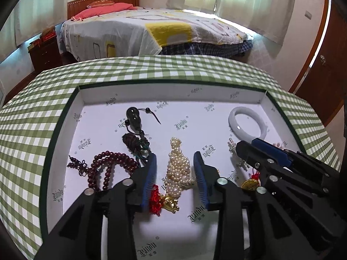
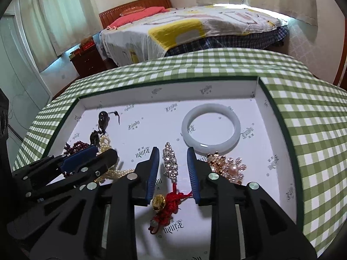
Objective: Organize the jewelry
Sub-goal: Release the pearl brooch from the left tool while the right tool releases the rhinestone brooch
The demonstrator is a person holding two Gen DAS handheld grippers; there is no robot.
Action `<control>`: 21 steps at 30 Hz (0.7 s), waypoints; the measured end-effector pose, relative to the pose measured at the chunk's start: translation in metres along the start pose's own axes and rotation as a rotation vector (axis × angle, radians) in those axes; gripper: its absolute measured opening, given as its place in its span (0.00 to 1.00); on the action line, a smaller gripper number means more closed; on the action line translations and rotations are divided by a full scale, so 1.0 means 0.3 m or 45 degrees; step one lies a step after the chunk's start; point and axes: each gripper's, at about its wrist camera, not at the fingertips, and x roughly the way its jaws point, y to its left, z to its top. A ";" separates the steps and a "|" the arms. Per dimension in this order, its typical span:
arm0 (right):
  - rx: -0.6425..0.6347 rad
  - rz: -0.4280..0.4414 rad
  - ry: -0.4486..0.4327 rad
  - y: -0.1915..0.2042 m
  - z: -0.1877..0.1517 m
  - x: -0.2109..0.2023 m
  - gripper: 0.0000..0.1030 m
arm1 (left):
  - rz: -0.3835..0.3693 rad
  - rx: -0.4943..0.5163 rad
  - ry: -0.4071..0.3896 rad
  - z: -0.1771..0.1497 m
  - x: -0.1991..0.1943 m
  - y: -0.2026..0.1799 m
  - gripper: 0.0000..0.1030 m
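Sitting on green-checked tabletop [image 1: 151, 69]: shallow white box [image 1: 138, 93] w/ dark green rim, jewelry spread inside. Left tongs [image 1: 175, 162] low over box floor toward near edge, jaws part open, straddling pearl pile [image 1: 177, 169] w/o pads pressing on it; pearls loose on box floor, nothing gripped. Gold charm on red knot [image 1: 167, 201] just below pearls, by left pad. Dark red bead strand [image 1: 106, 166] left of left tongs, toward box's left wall. Black gourd pendant [image 1: 133, 119] w/ dark cord farther back, toward box's far-left corner.

Right tongs [image 2: 171, 162] also low in box, jaws part open, either side of rhinestone piece [image 2: 171, 162] lying lengthwise betw. pads; gap visible both sides, so not clamped. Red knotted cord w/ gold bead [image 2: 164, 203] trailing from rhinestone piece toward near edge, 1 strand reaching right pad – contact or not, can't tell. White jade bangle [image 2: 211, 127] flat on box floor beyond right tongs, toward far-right corner. Rose-gold flower brooch w/ pearl [image 2: 229, 166] just right of right pad, near box's right wall. Both tongs side by side in box, close but apart.
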 end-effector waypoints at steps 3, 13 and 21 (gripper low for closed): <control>-0.001 -0.006 -0.023 -0.003 0.010 -0.027 0.29 | 0.006 0.004 -0.029 0.005 -0.024 0.000 0.47; -0.027 -0.054 -0.094 0.001 0.011 -0.130 0.44 | 0.017 0.003 -0.122 0.002 -0.123 -0.003 0.60; -0.040 -0.065 -0.109 0.011 -0.015 -0.194 0.45 | 0.042 -0.016 -0.163 -0.035 -0.217 0.018 0.61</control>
